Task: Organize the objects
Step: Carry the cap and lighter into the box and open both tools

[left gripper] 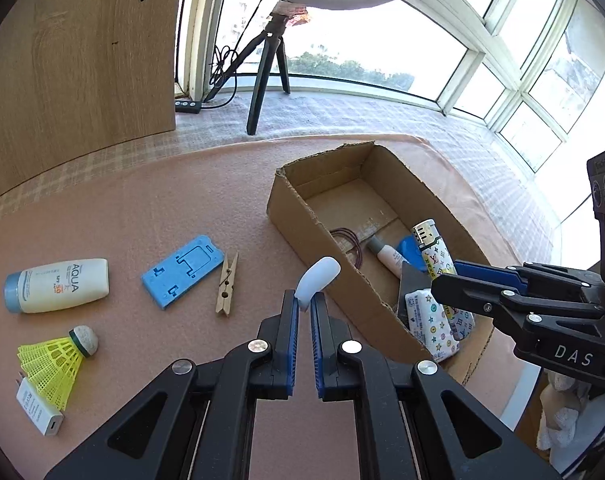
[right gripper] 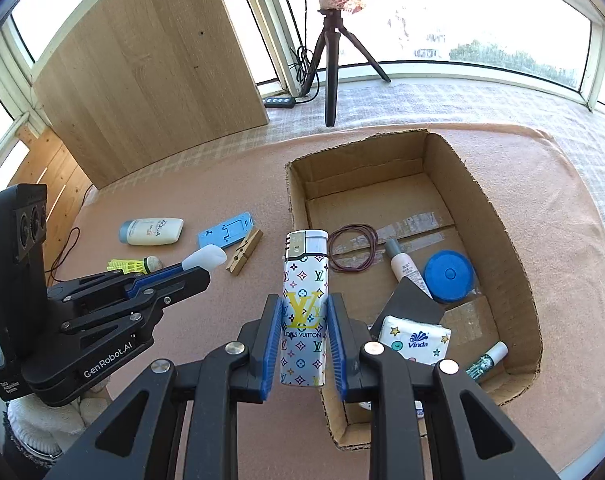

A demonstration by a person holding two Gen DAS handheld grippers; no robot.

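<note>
Your left gripper [left gripper: 304,300] is pinched tight on a small pale-white soft cap-shaped piece [left gripper: 317,277], held up over the pink felt mat [left gripper: 150,208], just left of the open brown cardboard box [left gripper: 290,220]. Your right gripper [right gripper: 304,312] is clamped narrow on the tall white lighter with coloured monogram print [right gripper: 304,300], upright, above the box's near-left corner. Inside the box: a loop of dark red rubber bands [right gripper: 352,252], a round blue lid [right gripper: 448,276], a small white tube [right gripper: 408,272], a Vinda tissue pack [right gripper: 416,338]. Out on the mat, 4 things wait: the white AQUA sunscreen bottle [left gripper: 58,285], blue plastic phone stand [left gripper: 182,270], wooden clothespin [left gripper: 226,283] touching it, yellow shuttlecock [left gripper: 58,360].
</note>
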